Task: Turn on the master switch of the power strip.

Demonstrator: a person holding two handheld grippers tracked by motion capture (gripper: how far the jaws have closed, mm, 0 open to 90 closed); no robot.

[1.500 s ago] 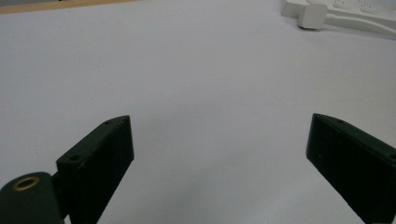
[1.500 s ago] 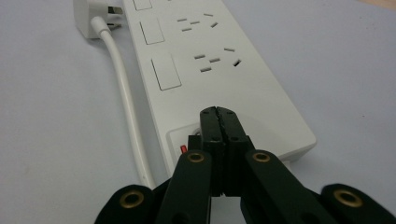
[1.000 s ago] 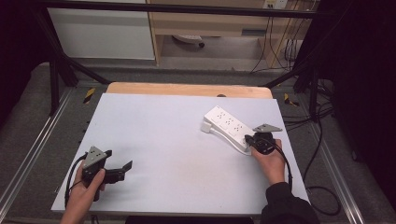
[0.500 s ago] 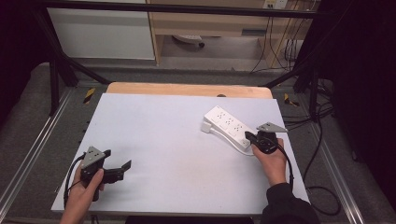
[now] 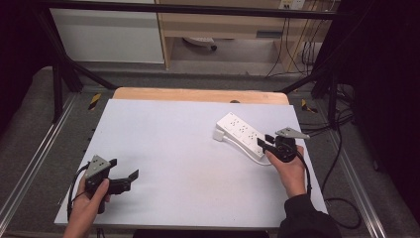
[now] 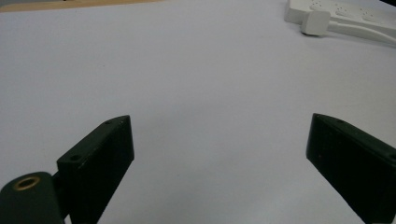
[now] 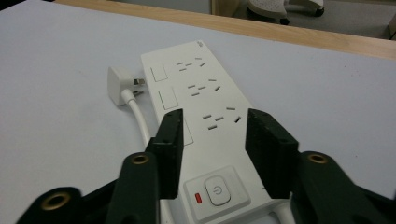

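Observation:
A white power strip (image 5: 242, 133) lies at an angle on the right half of the white table top (image 5: 188, 148). Its plug (image 7: 116, 84) and white cord (image 7: 137, 116) rest beside it. My right gripper (image 5: 265, 141) is at the strip's near end. Its jaws have just been opening and now stand apart, open, over the strip's top (image 7: 205, 93) just beyond the power button (image 7: 218, 190); nothing is pinched between them. My left gripper (image 5: 124, 167) rests low at the table's near left, open wide (image 6: 219, 121) with bare table between its jaws. The strip (image 6: 345, 14) lies far off in the left gripper view.
A wooden edge (image 5: 198, 94) borders the table's far side. Behind it stand a cabinet (image 5: 106, 34) and a shelf with hanging cables (image 5: 297, 44). A black frame bar (image 5: 198, 7) crosses the top. Metal rails (image 5: 29, 168) flank the table.
The right gripper's jaws have spread apart over the near end of the power strip; the hand barely shifted. The left hand and gripper have stayed where they were.

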